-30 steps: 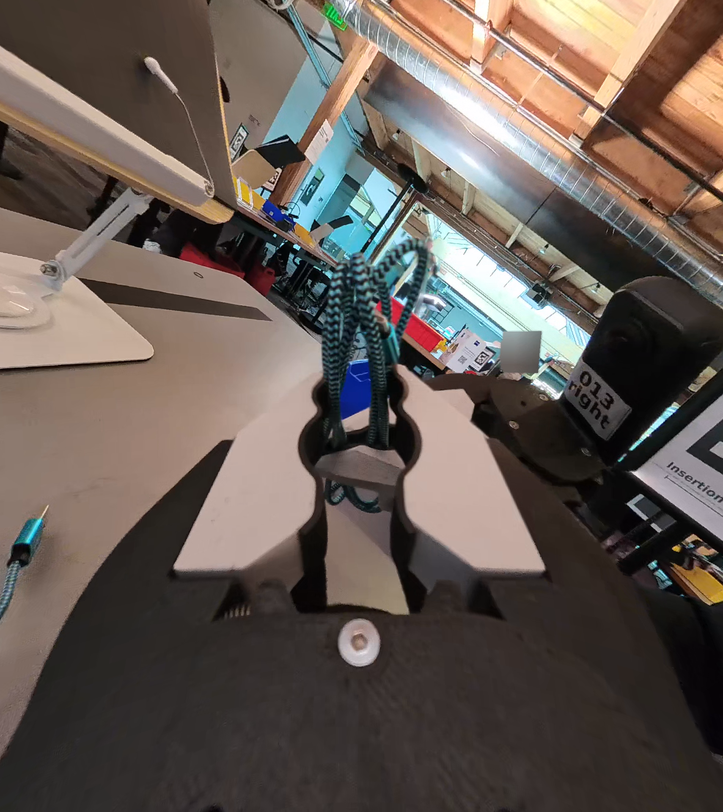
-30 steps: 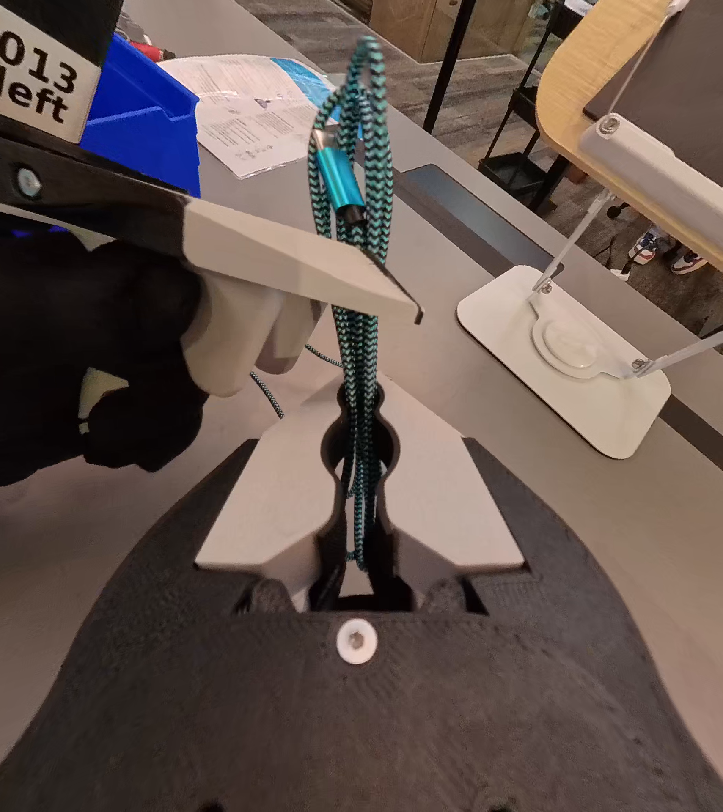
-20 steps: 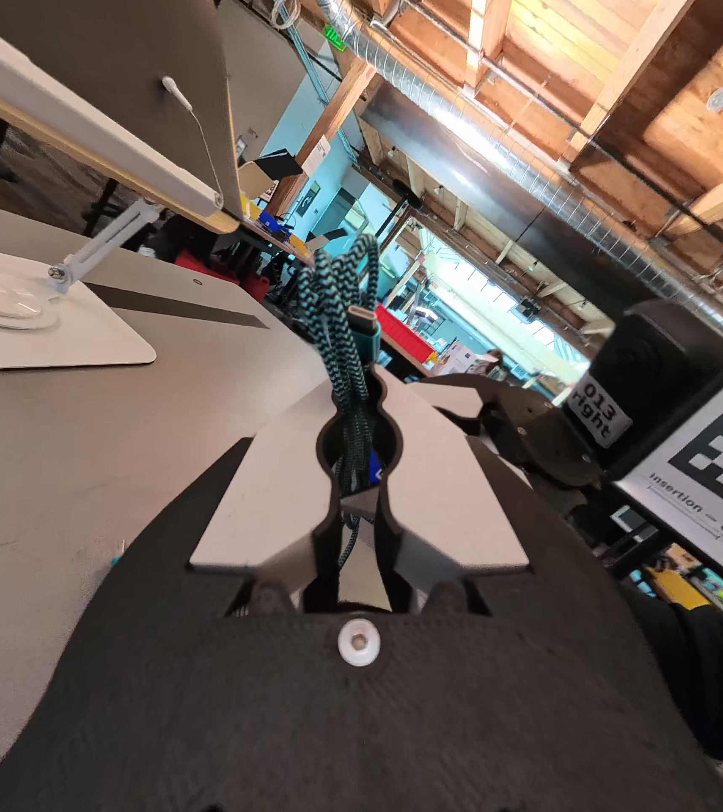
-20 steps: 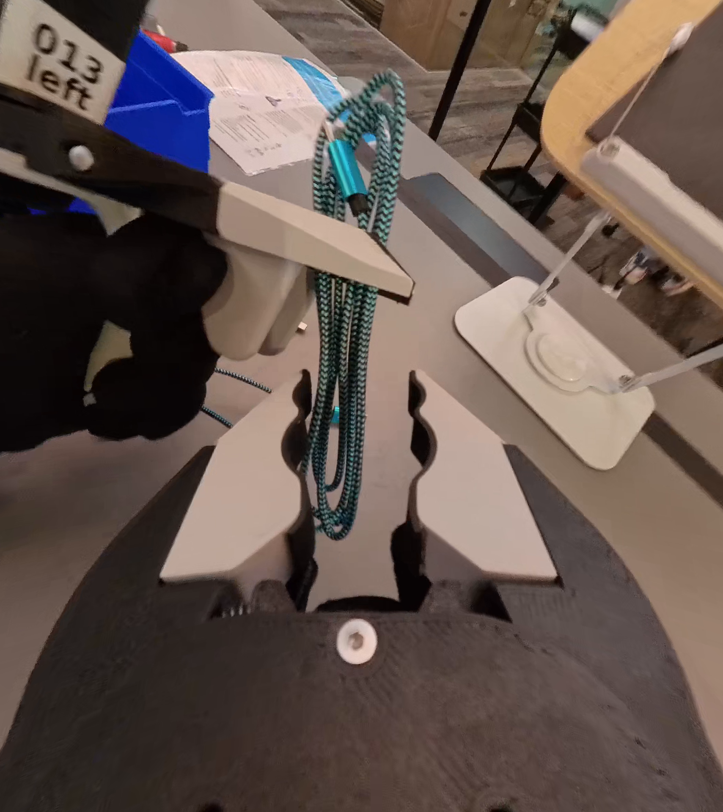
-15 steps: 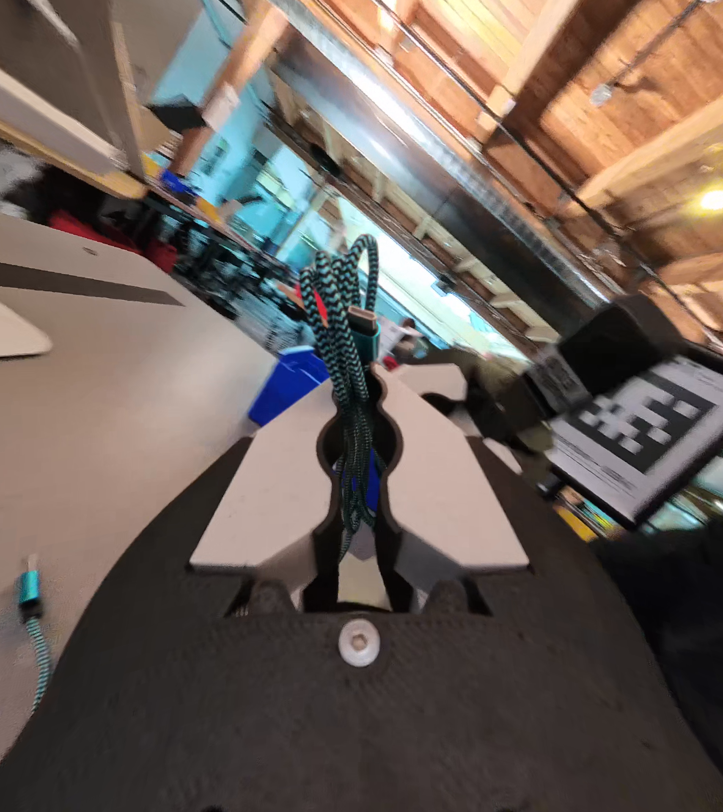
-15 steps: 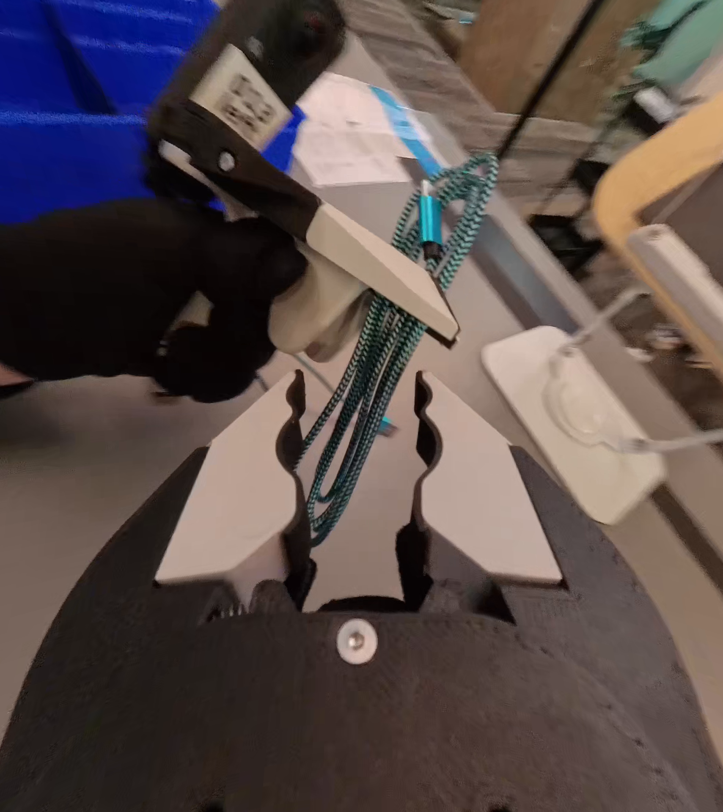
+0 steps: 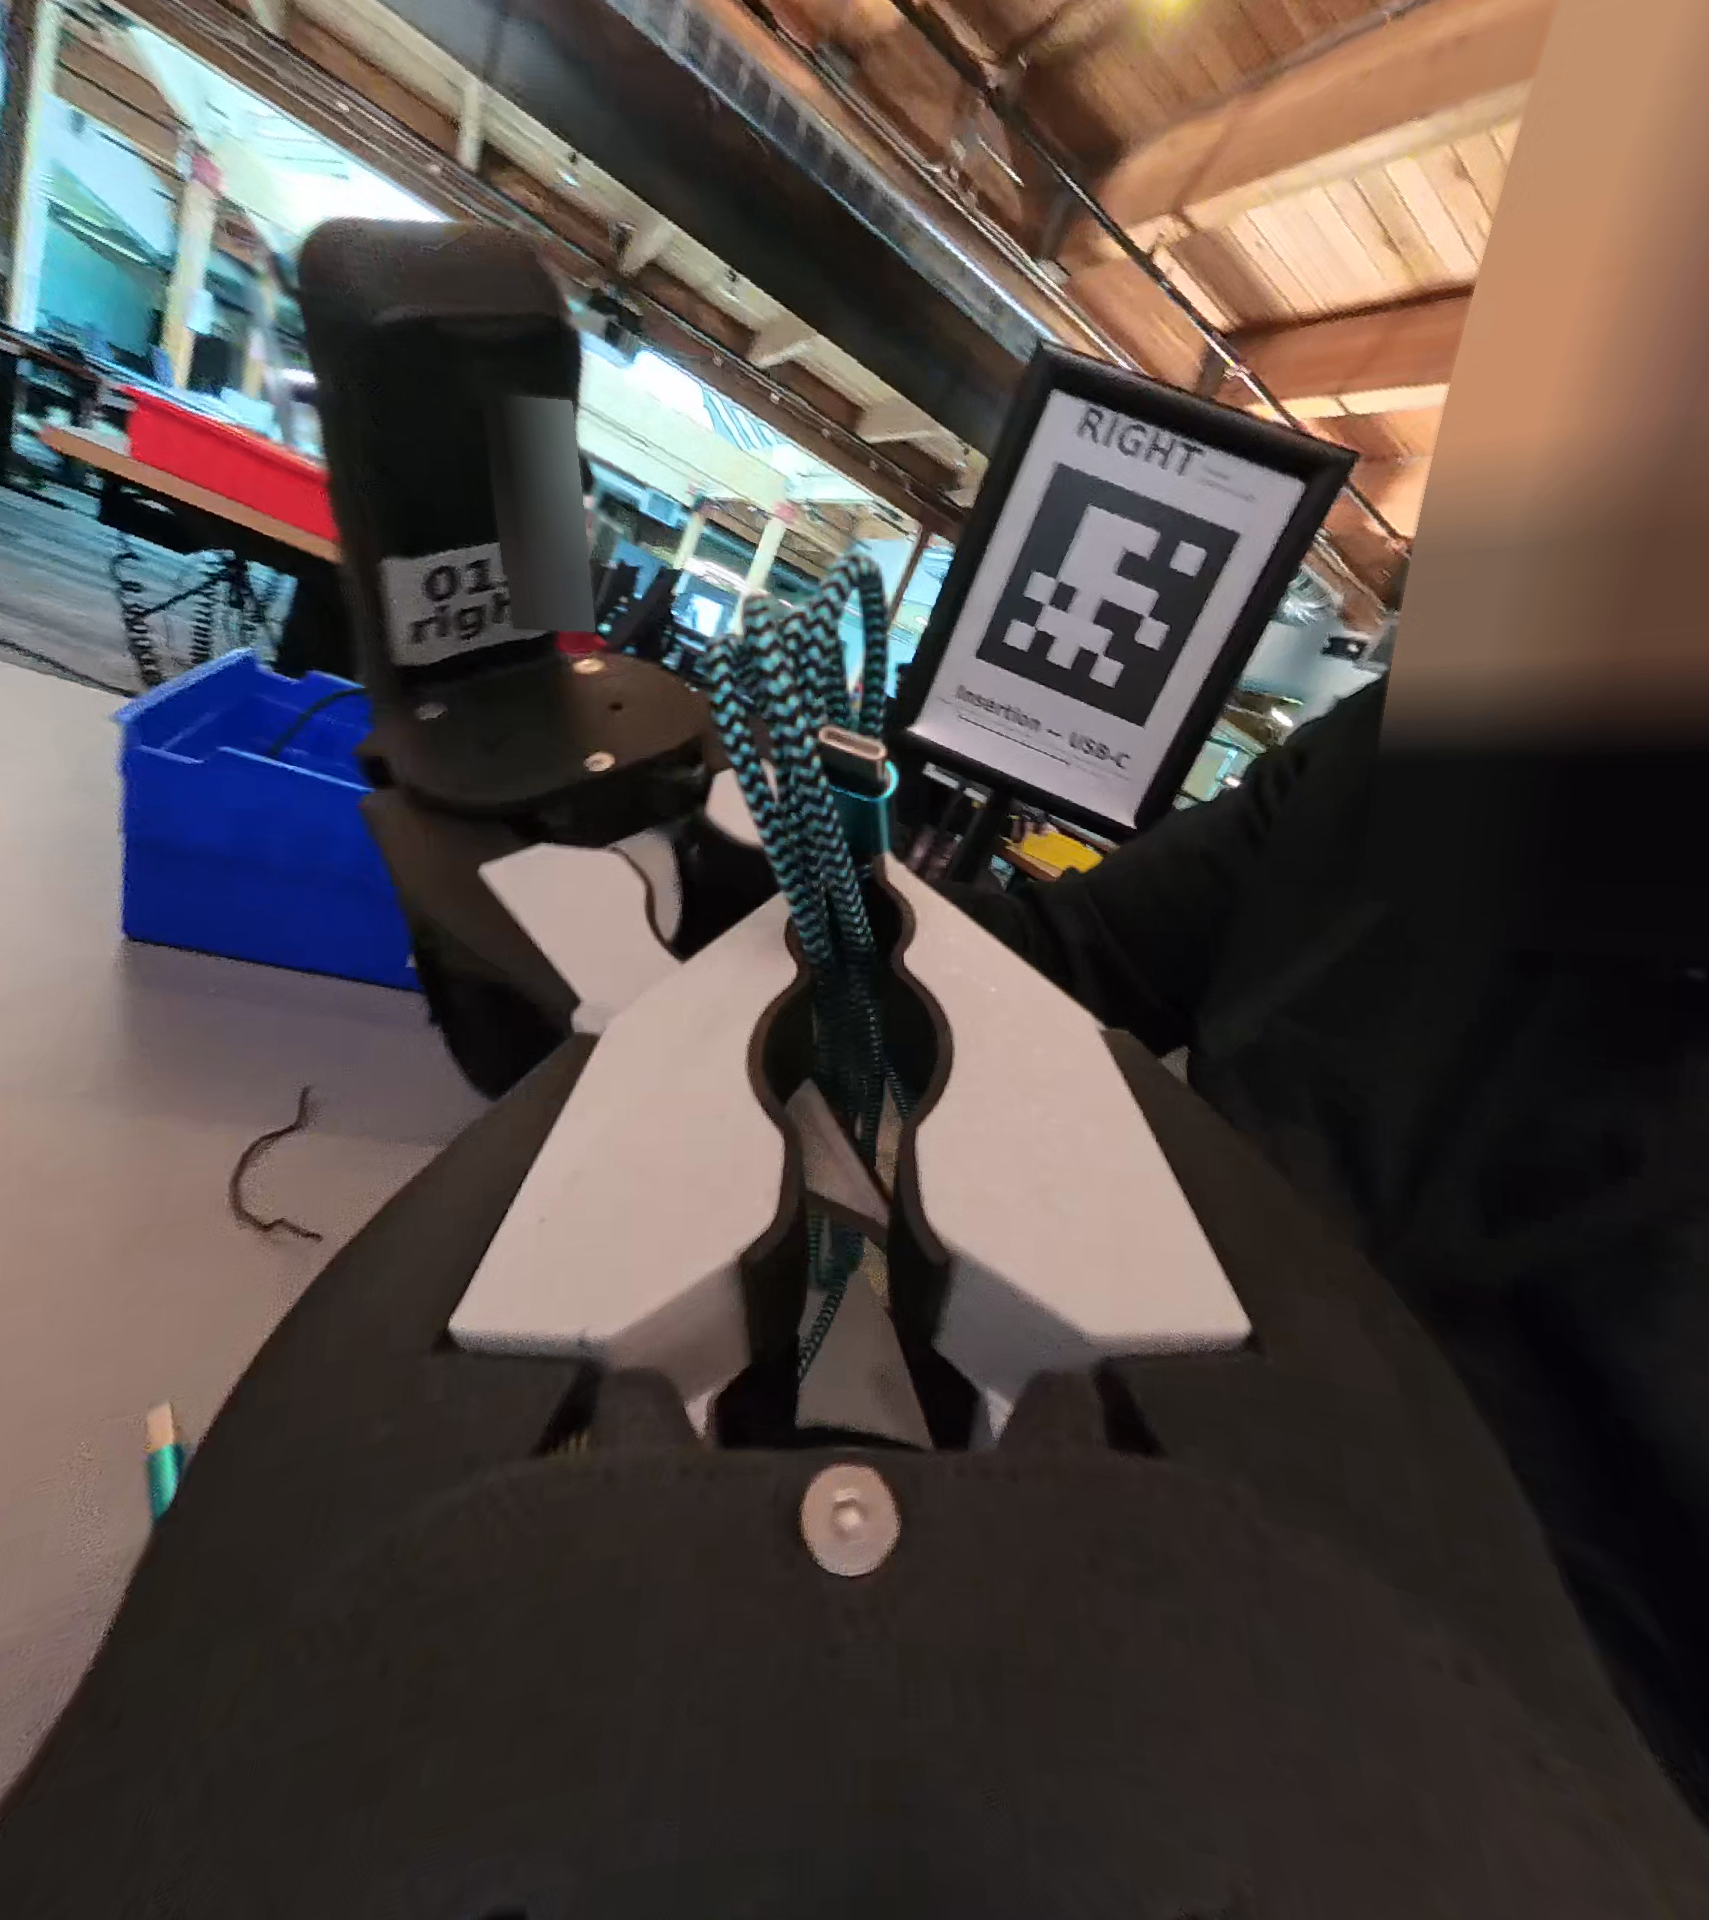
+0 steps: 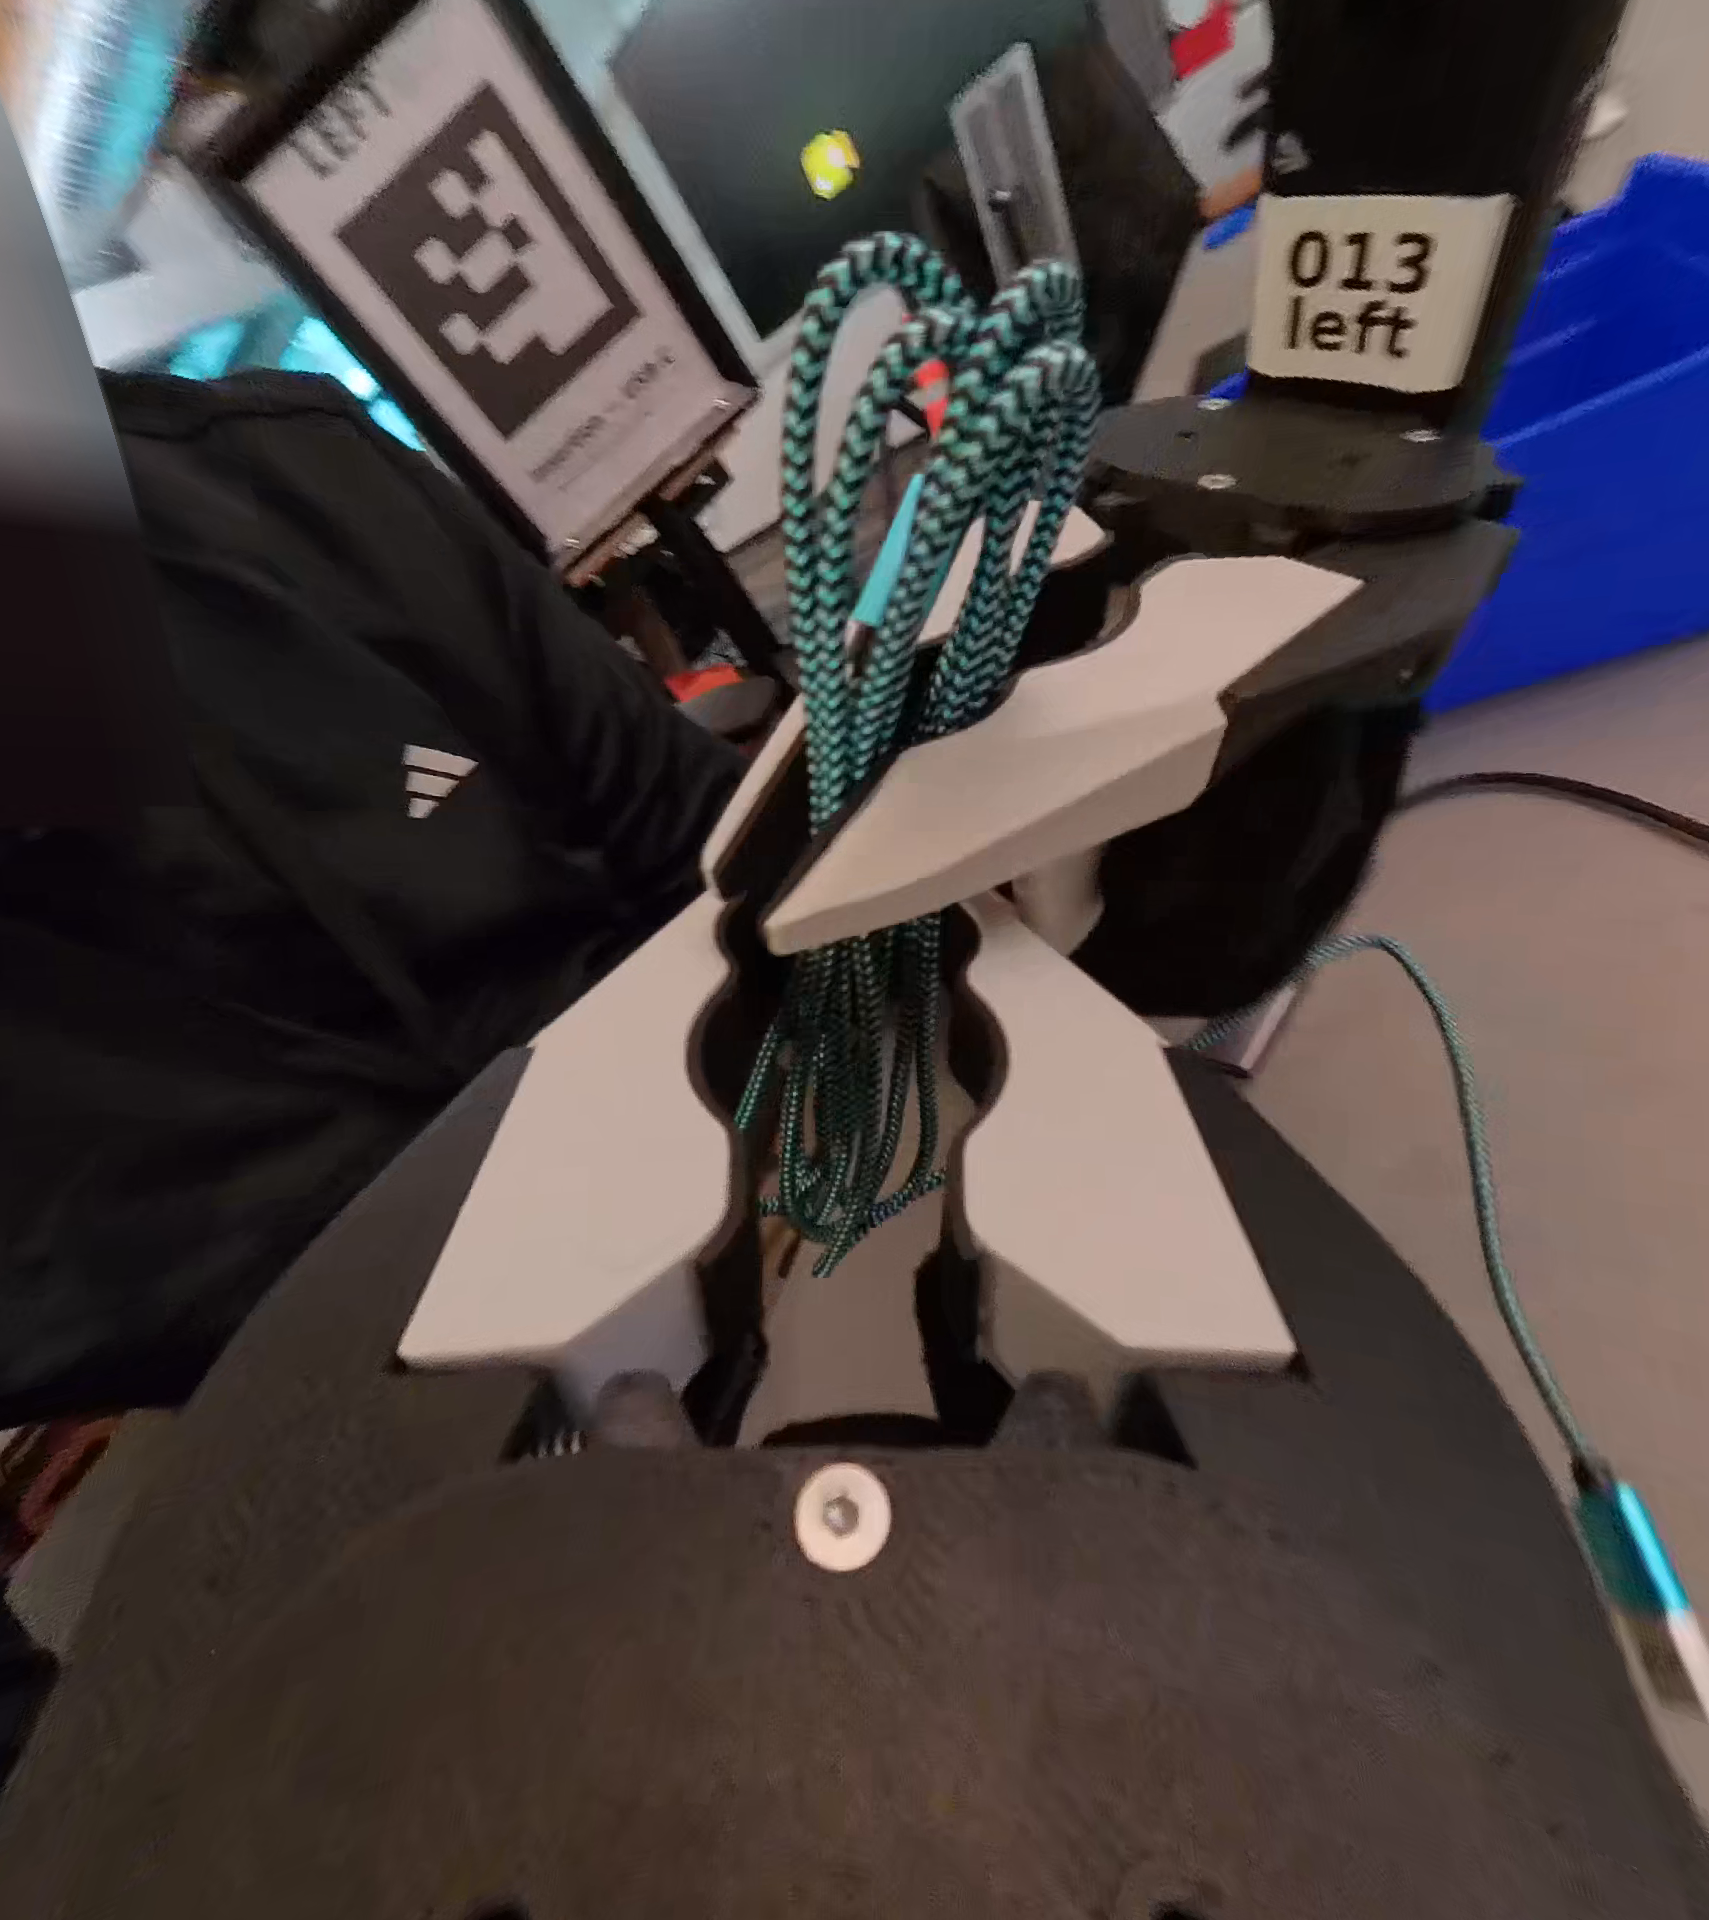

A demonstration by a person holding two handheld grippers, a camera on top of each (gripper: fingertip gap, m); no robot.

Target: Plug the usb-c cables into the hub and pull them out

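While my left gripper (image 7: pixel 845 914) clamps the coiled braided cable (image 7: pixel 819 748) and my right gripper (image 8: pixel 845 1023) gapes, nothing is plugged; no hub in sight.

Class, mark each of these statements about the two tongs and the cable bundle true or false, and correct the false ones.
1. The left tongs are shut on the braided teal cable bundle. True.
2. The right tongs are clamped shut on the bundle. False: their fingers stand apart, with the cable loops hanging between them.
3. A blue bin stands on the table. True.
4. Every cable plug is inside the bundle. False: one loose plug trails on a single strand beside the right tongs.
5. A framed marker sign stands behind the bundle. True.
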